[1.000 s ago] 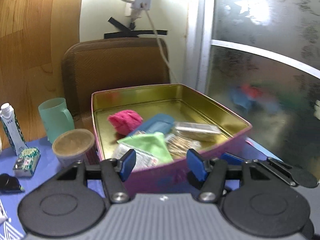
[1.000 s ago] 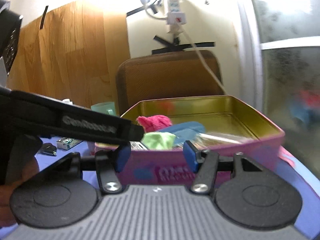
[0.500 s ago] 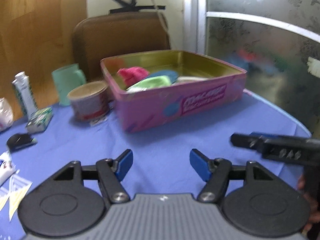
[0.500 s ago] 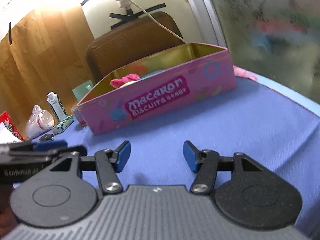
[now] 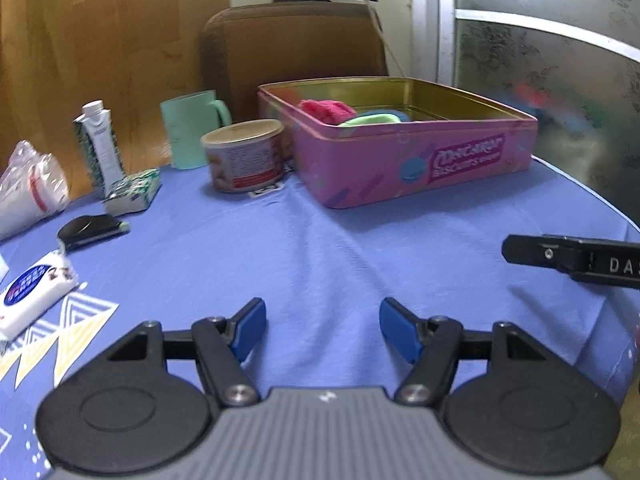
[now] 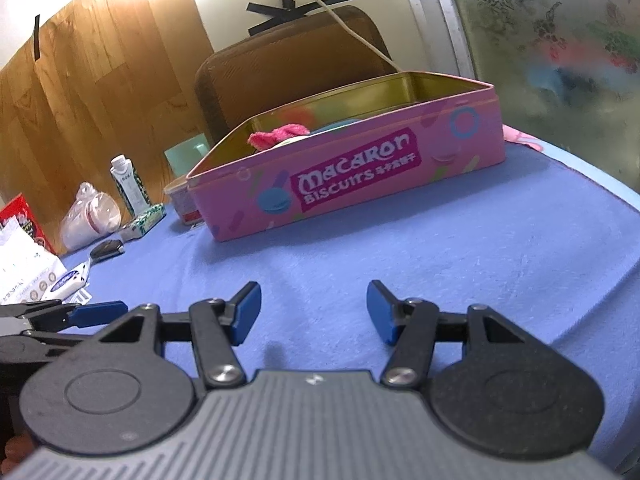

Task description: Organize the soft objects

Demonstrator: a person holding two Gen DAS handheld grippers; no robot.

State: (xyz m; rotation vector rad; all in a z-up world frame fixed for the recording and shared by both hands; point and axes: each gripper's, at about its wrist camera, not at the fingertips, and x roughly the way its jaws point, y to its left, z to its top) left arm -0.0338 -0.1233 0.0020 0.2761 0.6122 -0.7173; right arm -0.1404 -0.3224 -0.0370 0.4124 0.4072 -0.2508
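While both tongs, the left tongs (image 5: 322, 330) and the right tongs (image 6: 314, 318), hover spread and empty over the desk (image 5: 320, 248), the pink tin (image 5: 404, 160) holding the soft items lies ahead, well apart, slightly right of the left tongs.

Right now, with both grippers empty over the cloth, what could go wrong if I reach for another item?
1. The right gripper reaches in beside the open left gripper; a sideways sweep could knock them together.
2. The paper tub stands close by the pink tin; a low approach from the left might tip it.
3. The blue cloth is wrinkled; dragging fingertips may snag it.
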